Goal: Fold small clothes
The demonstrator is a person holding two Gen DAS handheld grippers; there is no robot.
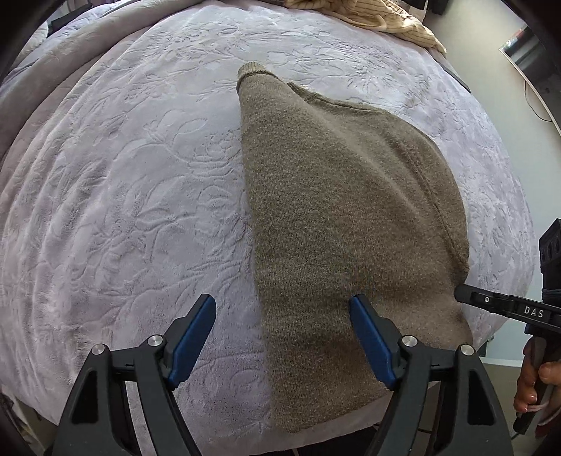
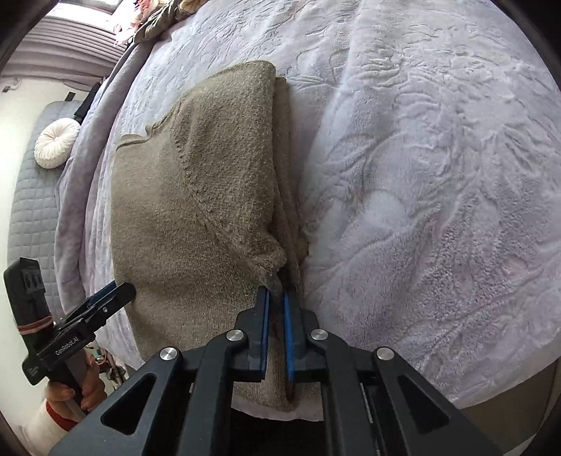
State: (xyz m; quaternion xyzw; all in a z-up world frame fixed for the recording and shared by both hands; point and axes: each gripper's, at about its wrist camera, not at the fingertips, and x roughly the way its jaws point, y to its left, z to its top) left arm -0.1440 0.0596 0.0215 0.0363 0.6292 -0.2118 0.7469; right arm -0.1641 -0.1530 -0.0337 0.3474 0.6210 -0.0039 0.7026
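Note:
An olive-brown knit sweater (image 1: pixel 336 196) lies partly folded on a pale lilac embossed blanket (image 1: pixel 133 182); it also shows in the right wrist view (image 2: pixel 196 196). My left gripper (image 1: pixel 282 310) is open above the sweater's near left edge, one finger over the knit, one over the blanket. My right gripper (image 2: pixel 275 294) is shut on the sweater's folded right edge, near a bunched sleeve corner (image 2: pixel 270 256). The right gripper shows at the right edge of the left wrist view (image 1: pixel 463 293). The left gripper shows at the left of the right wrist view (image 2: pixel 119 291).
A cream striped garment (image 1: pixel 378 17) lies at the bed's far edge. A white round cushion (image 2: pixel 56 142) sits on a grey quilted surface (image 2: pixel 31 196) beside the bed. An olive garment (image 2: pixel 164 17) lies at the far end. The near bed edge (image 2: pixel 491 396) is close to the grippers.

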